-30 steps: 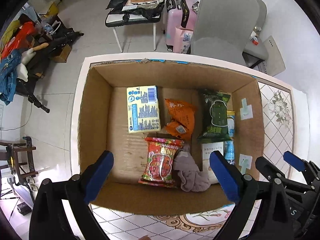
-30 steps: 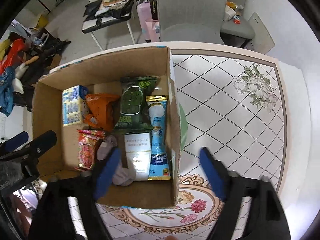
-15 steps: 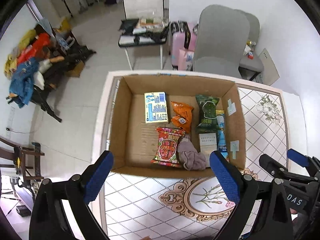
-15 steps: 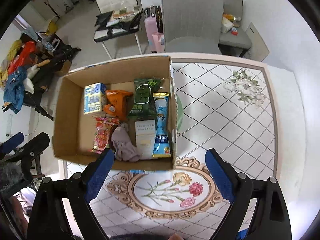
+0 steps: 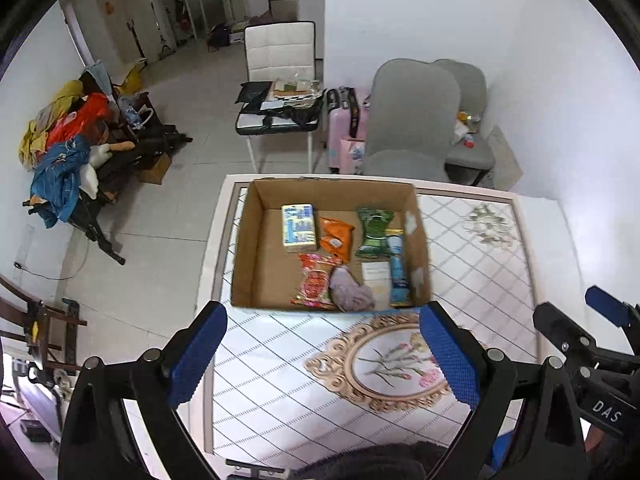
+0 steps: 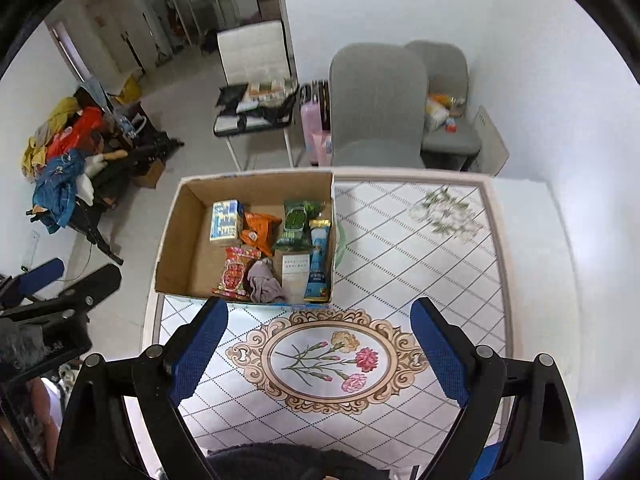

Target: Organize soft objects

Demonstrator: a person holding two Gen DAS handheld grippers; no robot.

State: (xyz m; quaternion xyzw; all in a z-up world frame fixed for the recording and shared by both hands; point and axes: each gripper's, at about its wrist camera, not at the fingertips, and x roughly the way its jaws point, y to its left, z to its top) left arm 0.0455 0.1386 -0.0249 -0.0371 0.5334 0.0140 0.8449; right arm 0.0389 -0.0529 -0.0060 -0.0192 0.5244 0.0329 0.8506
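An open cardboard box (image 5: 248,248) (image 6: 176,248) stands at the far left part of the table. Inside lie a yellow-blue pack (image 5: 298,227) (image 6: 226,221), an orange bag (image 5: 336,236) (image 6: 259,227), a green bag (image 5: 374,232) (image 6: 298,226), a red snack bag (image 5: 316,284) (image 6: 236,274), a crumpled purple-grey cloth (image 5: 350,292) (image 6: 264,284), a white box (image 5: 376,280) (image 6: 295,270) and a blue tube pack (image 5: 398,272) (image 6: 318,264). My left gripper (image 5: 324,360) and right gripper (image 6: 320,352) hover high above the table's near part, both open and empty.
The table (image 6: 400,248) has a diamond-pattern top with a flower medallion (image 6: 332,360). Grey chairs (image 6: 376,104) and a pink suitcase (image 5: 344,128) stand behind it, a white chair (image 5: 280,80) with clutter further back, and a pile of clothes (image 5: 64,140) at the left.
Both grippers have pulled up and back from the box, which now looks much smaller and farther. The items in the box lie as before. Both stay open.
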